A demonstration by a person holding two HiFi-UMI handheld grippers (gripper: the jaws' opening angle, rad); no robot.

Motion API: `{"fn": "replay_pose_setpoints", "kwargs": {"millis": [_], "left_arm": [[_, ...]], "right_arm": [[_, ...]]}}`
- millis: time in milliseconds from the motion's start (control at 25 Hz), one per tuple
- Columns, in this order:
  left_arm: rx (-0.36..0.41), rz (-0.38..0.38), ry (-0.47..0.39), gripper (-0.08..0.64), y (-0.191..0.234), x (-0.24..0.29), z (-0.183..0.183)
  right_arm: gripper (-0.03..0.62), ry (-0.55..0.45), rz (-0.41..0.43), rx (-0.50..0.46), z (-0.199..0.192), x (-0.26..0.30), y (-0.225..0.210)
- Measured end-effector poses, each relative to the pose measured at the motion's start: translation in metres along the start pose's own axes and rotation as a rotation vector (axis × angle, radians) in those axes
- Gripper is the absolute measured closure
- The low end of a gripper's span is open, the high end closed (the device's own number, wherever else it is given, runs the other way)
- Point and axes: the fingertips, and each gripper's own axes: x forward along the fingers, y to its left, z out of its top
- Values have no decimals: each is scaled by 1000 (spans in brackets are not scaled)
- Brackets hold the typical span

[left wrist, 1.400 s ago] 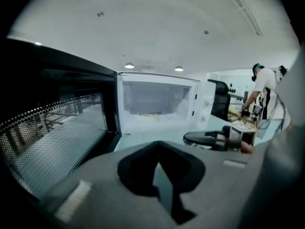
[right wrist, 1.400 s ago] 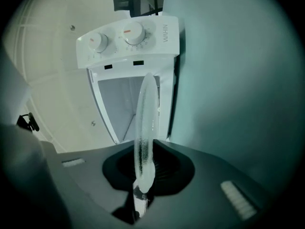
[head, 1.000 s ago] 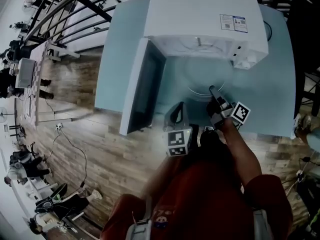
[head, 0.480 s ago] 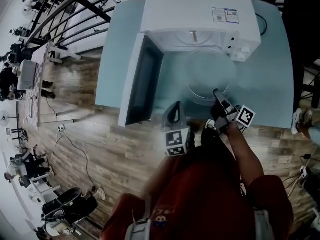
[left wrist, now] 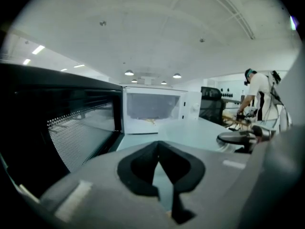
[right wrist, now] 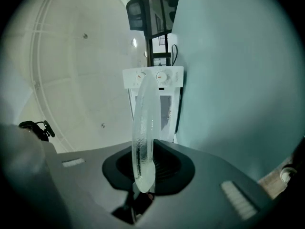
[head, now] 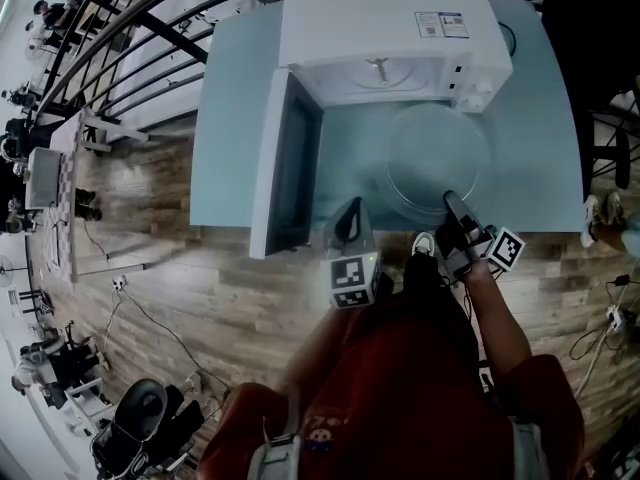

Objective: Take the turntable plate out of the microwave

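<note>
Your right tongs (head: pixel 452 204) are closed to a narrow gap on the clear round glass turntable plate (head: pixel 438 156). The pads pinch its near rim at the plate's six o'clock, and in the right gripper view the glass edge runs straight up from between the jaws. Your left tongs (head: pixel 348 224), at nine o'clock of the right pair, have their jaws together at the tips. Nothing is in them and they touch nothing. The main job looks done: the plate is wholly outside the oven, stretching from your grip towards twelve o'clock over the pale blue-green tabletop (head: pixel 225 118). It is just in front of the oven mouth. From the right gripper view it seems to hang clear of the table rather than rest on it, though I would not swear to that. What remains, as I judge it, is to find a free spot, lower the glass flat and let go. A rim-only pinch on a wide disc can slip or tip, so keep it level. At eleven o'clock of your left tongs the dark-windowed door (head: pixel 288 168) stands swung open. Beyond the plate, at twelve o'clock, the white box-shaped microwave (head: pixel 385 13) shows a bare cavity floor with only its small centre hub (head: pixel 379 66) left.
</note>
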Motion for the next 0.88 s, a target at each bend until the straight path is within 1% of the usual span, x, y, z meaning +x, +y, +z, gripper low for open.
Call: {"fn": "replay_pose_setpoints", "kwargs": {"millis": [240, 400, 520, 680, 880], "left_arm": [[9, -26, -28, 560, 11, -10, 6], [30, -41, -58, 560, 12, -16, 14], [32, -54, -87, 560, 11, -20, 23], [35, -56, -132, 560, 14, -28, 32], [63, -49, -157, 560, 15, -33, 43]], "right_arm": [[560, -55, 3, -5, -18, -13, 19], [560, -81, 12, -4, -26, -17, 35], [560, -96, 3, -12, -30, -18, 47], [560, -121, 2, -4, -35, -15, 60], [559, -123, 4, -12, -37, -5, 75]]}}
